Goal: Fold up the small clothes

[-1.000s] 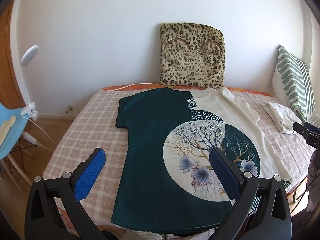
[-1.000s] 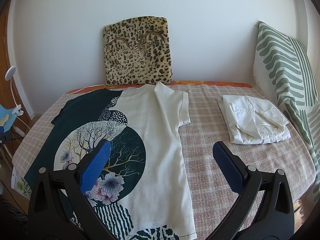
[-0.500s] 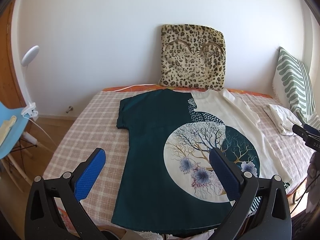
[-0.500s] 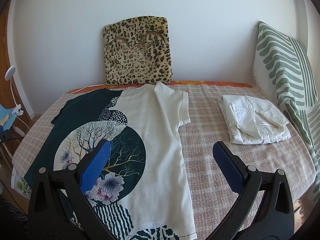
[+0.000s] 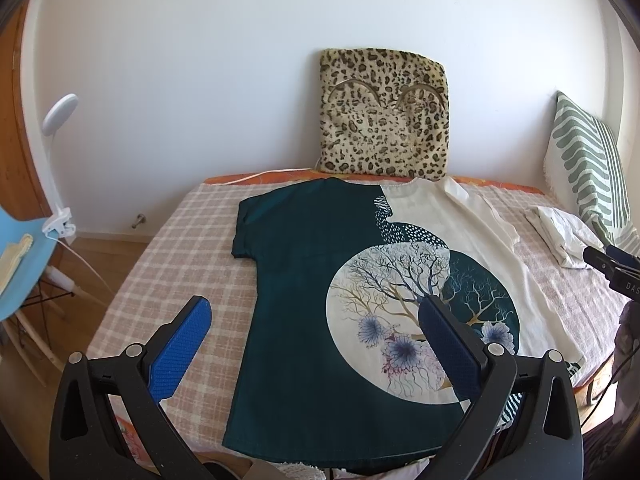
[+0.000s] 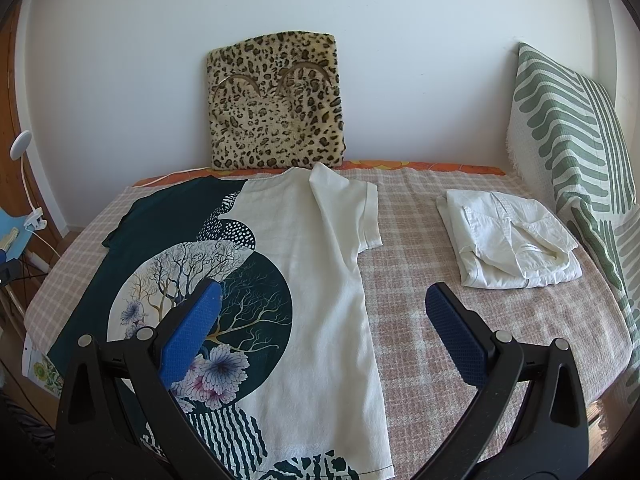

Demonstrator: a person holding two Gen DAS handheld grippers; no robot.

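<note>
Lying flat: teal-and-cream printed T-shirt [image 5: 320, 280]

The t-shirt [image 6: 280, 280] is spread flat on the bed [image 6: 420, 332], neck toward the wall. A folded garment [image 6: 508, 240] sits to its right, apart from it. One cushion [image 6: 276, 104] leans on the wall behind the shirt, and a pillow [image 6: 576, 140] stands at the bed's right edge.

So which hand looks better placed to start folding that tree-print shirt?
Probably the right. The right gripper, fingers open, hangs over the t-shirt's cream half, whose sleeve already lies partly turned in. The left gripper, also open, hangs over the flat dark half.
</note>
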